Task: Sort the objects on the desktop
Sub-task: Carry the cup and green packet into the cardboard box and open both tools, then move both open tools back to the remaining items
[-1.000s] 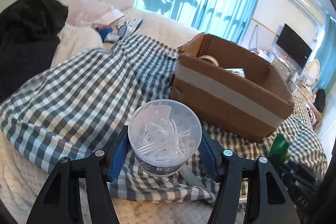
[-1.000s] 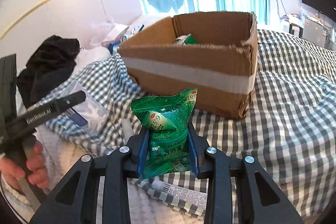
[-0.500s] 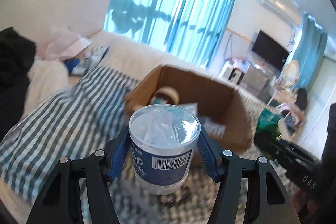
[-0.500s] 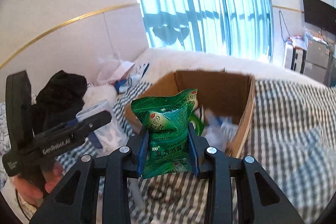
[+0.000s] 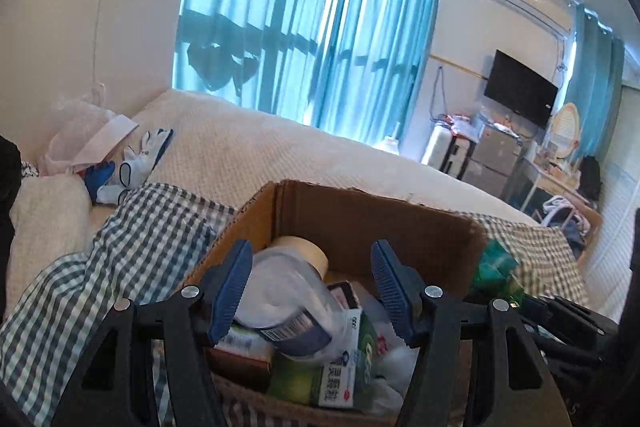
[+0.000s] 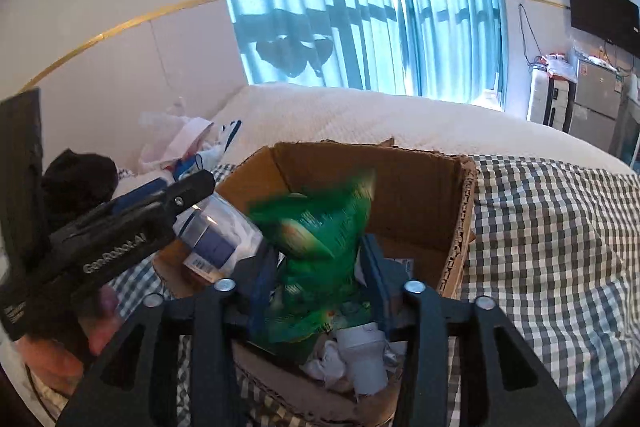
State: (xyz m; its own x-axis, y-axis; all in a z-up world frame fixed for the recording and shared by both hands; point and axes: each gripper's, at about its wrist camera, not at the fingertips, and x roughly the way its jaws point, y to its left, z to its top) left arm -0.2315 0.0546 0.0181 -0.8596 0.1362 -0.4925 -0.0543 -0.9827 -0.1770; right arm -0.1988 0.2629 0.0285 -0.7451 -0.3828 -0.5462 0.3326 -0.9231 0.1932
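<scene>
Two grippers are hanging over the cardboard box (image 5: 352,215): the left gripper (image 5: 312,287) and right gripper (image 6: 318,277) fingers are both opening, apparently freeing the plastic cup (image 5: 280,291) and the blurred green packet (image 6: 320,239). Keeping both above the box lets each drop inside.

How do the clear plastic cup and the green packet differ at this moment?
The clear plastic cup is rigid, see-through with a blue label, and tipped on its side; the green packet is soft, opaque, and motion-blurred. Both sit between opening jaws over the cardboard box, neither visibly pressed by the pads.
</scene>
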